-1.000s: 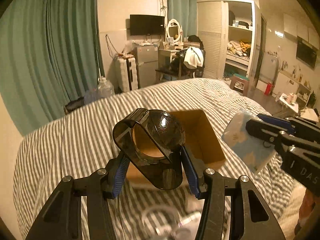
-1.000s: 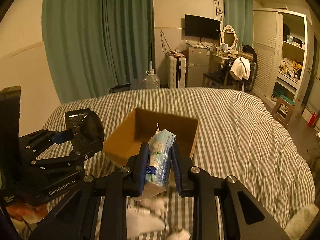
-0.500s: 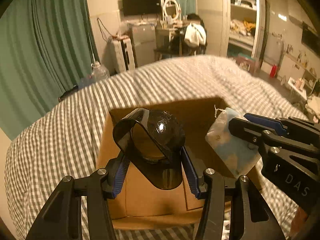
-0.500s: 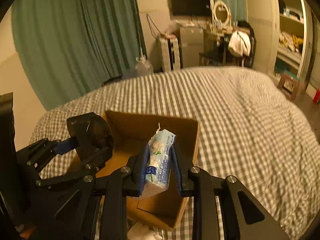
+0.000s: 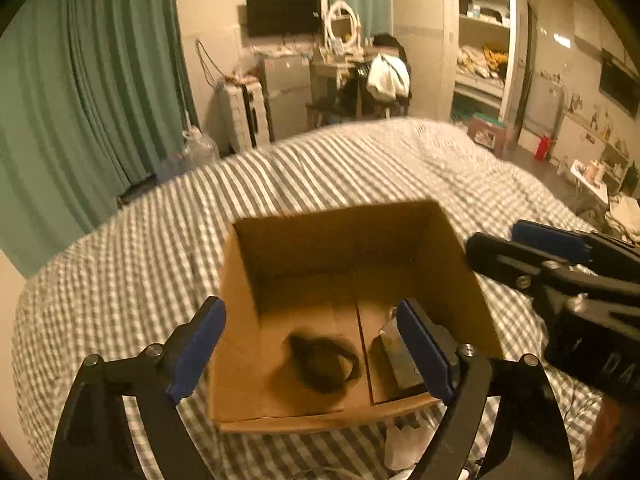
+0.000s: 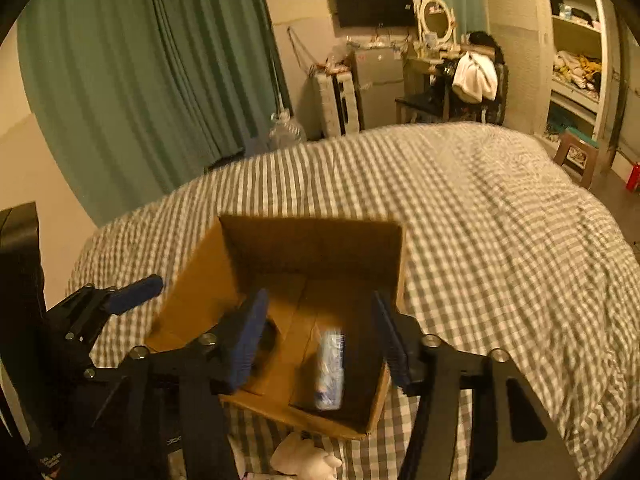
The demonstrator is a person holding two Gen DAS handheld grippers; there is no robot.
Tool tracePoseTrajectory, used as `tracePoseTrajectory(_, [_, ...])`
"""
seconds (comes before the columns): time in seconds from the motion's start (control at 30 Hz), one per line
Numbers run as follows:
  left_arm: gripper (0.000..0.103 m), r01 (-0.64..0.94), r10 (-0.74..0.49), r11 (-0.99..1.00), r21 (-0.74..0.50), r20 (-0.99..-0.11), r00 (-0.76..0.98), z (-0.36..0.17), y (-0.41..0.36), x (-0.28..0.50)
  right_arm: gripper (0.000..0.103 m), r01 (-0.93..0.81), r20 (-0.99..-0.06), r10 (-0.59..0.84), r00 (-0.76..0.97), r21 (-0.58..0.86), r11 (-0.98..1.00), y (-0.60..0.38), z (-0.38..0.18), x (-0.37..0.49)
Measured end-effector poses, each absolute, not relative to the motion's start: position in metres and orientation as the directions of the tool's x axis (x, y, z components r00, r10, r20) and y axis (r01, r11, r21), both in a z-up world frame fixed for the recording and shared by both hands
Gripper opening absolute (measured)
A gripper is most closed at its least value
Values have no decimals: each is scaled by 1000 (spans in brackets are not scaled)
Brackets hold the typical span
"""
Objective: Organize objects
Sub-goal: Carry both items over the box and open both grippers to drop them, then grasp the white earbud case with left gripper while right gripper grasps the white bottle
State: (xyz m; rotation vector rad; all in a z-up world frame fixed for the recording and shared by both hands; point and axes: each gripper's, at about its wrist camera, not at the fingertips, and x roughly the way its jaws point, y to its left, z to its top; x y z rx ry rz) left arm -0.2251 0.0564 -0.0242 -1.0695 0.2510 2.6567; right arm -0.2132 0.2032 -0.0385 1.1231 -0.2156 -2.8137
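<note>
The right gripper (image 6: 318,336), fingers (image 6: 246,338) spread, hangs over a tissue pack (image 6: 330,368) in the cardboard box (image 6: 312,248).

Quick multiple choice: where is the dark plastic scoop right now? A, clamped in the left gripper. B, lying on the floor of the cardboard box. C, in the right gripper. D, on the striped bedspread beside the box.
B: the scoop lies on the floor of the box, and both the left gripper and the right gripper stand open with nothing between their fingers.
</note>
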Motion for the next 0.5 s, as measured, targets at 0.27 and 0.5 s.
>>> tracePoseTrajectory(0.27, [90, -234, 148, -971, 52, -639, -755, 32, 25, -181, 55, -7, -629, -77, -773, 130, -991, 218, 31, -158])
tracePoseTrajectory(0.5, [90, -194, 99, -977, 91, -610, -786, 34, 3, -121, 55, -60, -635, -5, -772, 81, -995, 223, 41, -90])
